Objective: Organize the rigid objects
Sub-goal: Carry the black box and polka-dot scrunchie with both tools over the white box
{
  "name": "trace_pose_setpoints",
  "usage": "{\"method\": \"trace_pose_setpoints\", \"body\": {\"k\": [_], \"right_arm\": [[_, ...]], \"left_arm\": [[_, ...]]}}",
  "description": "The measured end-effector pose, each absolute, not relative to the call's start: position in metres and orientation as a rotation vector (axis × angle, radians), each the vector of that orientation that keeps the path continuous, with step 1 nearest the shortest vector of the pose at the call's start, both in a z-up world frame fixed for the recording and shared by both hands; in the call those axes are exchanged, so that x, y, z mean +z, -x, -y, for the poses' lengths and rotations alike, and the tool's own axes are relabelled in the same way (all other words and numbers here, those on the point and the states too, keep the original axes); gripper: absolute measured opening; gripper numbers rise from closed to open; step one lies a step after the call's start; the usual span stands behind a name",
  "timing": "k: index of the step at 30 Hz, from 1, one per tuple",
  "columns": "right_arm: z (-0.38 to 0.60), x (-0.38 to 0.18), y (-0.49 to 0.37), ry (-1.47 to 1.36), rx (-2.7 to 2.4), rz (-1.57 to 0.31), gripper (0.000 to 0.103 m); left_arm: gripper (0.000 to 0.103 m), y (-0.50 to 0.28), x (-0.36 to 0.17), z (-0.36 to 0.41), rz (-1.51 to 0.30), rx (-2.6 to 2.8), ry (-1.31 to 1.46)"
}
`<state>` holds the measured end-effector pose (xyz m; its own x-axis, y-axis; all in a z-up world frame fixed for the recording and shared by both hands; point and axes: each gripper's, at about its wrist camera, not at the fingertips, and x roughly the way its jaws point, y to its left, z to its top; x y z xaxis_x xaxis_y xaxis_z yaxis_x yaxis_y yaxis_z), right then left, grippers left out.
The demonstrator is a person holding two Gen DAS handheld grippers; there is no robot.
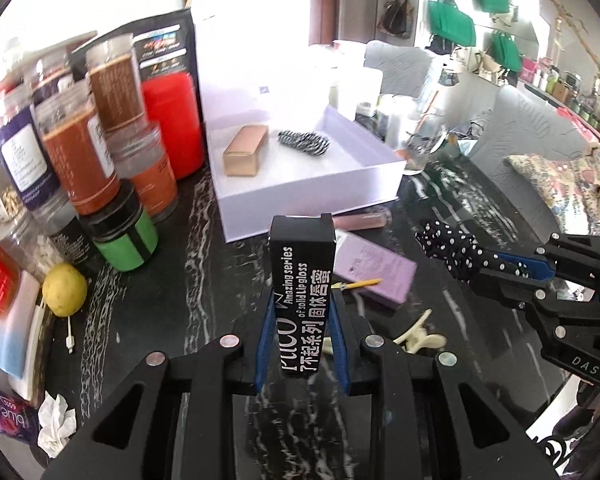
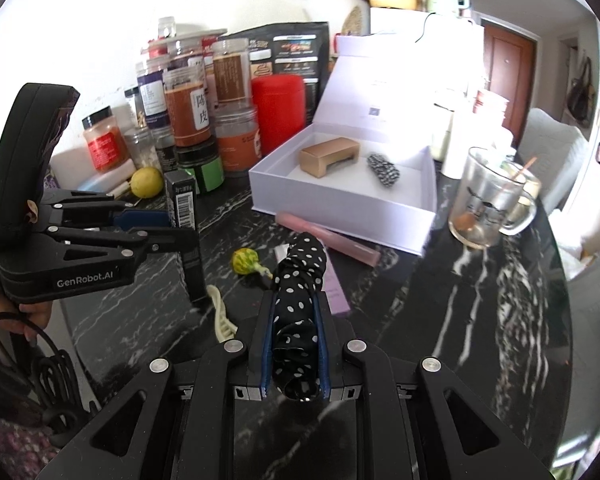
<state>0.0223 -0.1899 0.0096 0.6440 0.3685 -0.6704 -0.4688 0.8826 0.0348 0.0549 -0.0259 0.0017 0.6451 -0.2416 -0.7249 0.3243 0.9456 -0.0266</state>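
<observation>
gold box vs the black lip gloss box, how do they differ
The gold box lies on its side inside the white box; the black lip gloss box is clamped in the left gripper above the table. The gold box looks plain, while the black lip gloss box carries white printed lettering. The gold box is free of any gripper; the black one is gripped. Both are long rectangular cartons.

Black white-dotted scrunchie, white box
</observation>
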Motion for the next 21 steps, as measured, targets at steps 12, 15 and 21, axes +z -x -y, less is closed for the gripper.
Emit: {"method": "trace_pose_setpoints", "body": {"k": [12,15,21], "right_arm": [[0.208,0.032,-0.012,0.116,0.447,-0.686,0.017],[0.209,0.038,-0.014,0.114,0.446,-0.675,0.017],[0.207,0.052,-0.027,0.126,0.453,-0.655,0.017]], "left_arm": [[0.026,-0.057,0.037,0.043,-0.738,-0.363,-0.128],[0.026,-0.062,0.046,0.045,-0.727,-0.368,-0.126],[0.026,-0.075,0.062,0.046,-0.699,-0.366,-0.132]]}}
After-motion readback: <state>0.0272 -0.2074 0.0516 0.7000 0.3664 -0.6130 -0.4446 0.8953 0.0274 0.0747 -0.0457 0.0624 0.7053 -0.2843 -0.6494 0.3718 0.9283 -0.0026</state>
